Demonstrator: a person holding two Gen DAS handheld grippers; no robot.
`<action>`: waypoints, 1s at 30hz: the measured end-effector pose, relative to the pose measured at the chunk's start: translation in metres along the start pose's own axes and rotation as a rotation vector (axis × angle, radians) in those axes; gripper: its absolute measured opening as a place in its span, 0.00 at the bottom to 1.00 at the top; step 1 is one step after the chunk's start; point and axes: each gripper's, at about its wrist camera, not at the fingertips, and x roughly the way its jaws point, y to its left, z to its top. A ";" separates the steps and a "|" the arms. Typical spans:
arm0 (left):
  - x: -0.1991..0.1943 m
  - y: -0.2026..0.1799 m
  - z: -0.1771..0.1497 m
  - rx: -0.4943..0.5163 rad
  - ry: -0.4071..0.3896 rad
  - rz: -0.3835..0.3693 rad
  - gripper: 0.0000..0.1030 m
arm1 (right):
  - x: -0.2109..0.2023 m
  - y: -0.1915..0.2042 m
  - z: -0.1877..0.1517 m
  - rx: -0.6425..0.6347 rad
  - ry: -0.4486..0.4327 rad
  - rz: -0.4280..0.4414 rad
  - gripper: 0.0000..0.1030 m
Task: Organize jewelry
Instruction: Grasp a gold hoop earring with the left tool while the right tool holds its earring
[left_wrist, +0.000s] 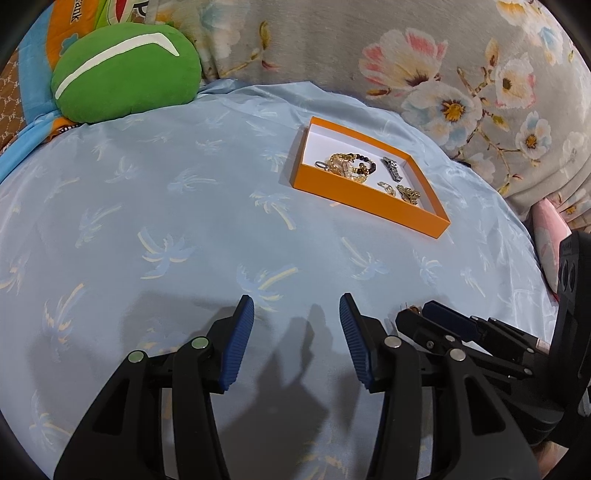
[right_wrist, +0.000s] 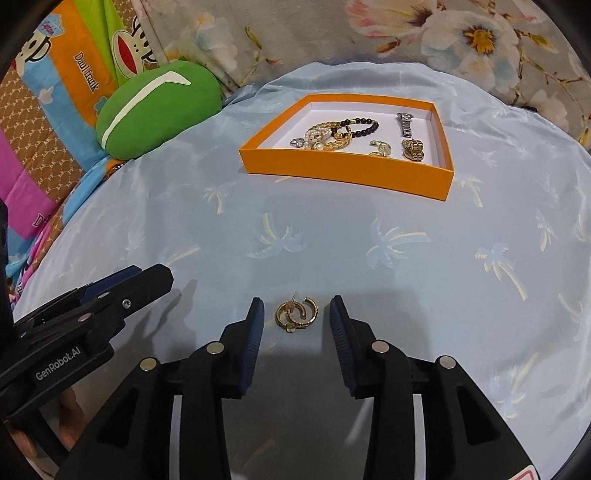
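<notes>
Right wrist view: a pair of gold hoop earrings (right_wrist: 296, 314) lies on the pale blue palm-print sheet (right_wrist: 332, 240), squarely between the 2 blue pads of the right gripper (right_wrist: 297, 317). Neither pad touches the earrings; the jaws stand partly apart with a gap on either side. Well beyond them, an orange tray (right_wrist: 343, 168) holds a black bead bracelet (right_wrist: 360, 125), gold chain pieces (right_wrist: 327, 138), a silver watch band (right_wrist: 405, 123) and a gold clasp (right_wrist: 413, 149). At lower left, the left gripper (right_wrist: 147, 280) reaches in beside the right one, a person's fingers (right_wrist: 68, 402) under it.

Left wrist view: the left gripper (left_wrist: 297, 314) hovers over bare sheet, jaws moderately apart and empty, the right gripper (left_wrist: 424, 314) just beside it. A green cushion (left_wrist: 125, 77) rests at the sheet's far left edge.
</notes>
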 end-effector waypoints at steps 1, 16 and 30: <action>0.000 0.000 0.000 0.000 0.000 0.000 0.45 | -0.001 -0.001 0.001 0.005 -0.006 0.009 0.34; 0.001 -0.001 0.000 -0.002 0.004 -0.003 0.45 | -0.004 -0.006 -0.002 0.017 -0.011 -0.001 0.13; -0.001 -0.017 -0.003 0.062 0.010 -0.059 0.45 | -0.041 -0.022 -0.021 0.066 -0.051 -0.028 0.13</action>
